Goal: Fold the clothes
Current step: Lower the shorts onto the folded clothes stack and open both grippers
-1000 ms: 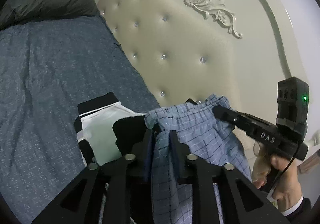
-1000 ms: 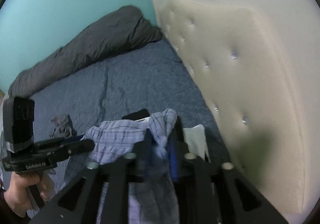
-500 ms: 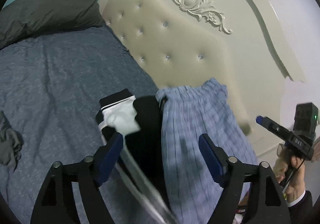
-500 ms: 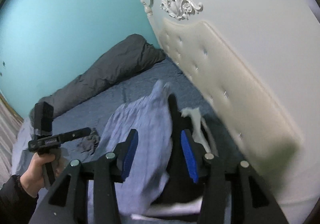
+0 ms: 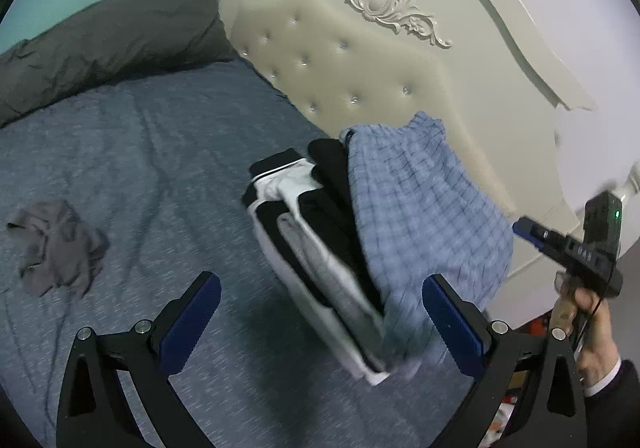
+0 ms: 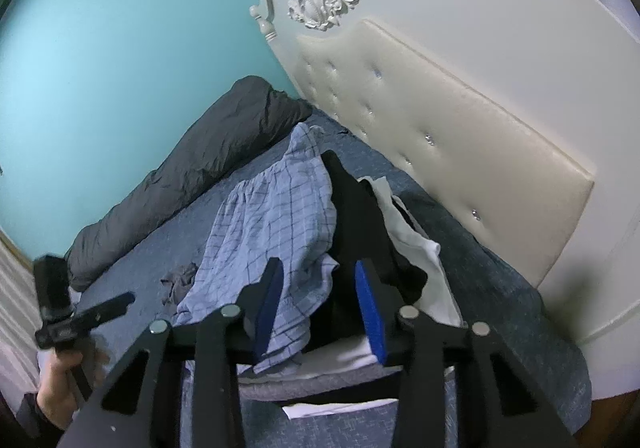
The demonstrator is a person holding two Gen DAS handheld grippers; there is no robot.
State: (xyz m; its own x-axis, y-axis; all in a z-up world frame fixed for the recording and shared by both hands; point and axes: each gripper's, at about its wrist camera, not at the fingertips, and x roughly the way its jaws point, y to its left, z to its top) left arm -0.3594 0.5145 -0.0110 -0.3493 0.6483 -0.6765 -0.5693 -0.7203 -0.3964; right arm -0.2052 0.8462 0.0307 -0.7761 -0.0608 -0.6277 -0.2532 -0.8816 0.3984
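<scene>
A folded blue plaid garment [image 5: 424,208] lies on top of a stack of folded black, white and grey clothes [image 5: 320,248] on the bed near the headboard. It also shows in the right wrist view [image 6: 272,232], with the stack [image 6: 376,244] beside it. My left gripper [image 5: 320,324] is open and empty, held back above the stack's near end. My right gripper [image 6: 316,308] is open and empty, just above the plaid garment's near edge. The right gripper also shows in the left wrist view [image 5: 568,244].
A crumpled grey garment [image 5: 56,248] lies on the blue bedsheet [image 5: 140,152] to the left. A dark grey duvet [image 5: 108,36] lies along the teal wall. The cream tufted headboard [image 5: 360,60] stands right behind the stack.
Both grippers let go of the plaid garment and opened. It now lies on the stack. Both grippers have pulled back and up from it.
</scene>
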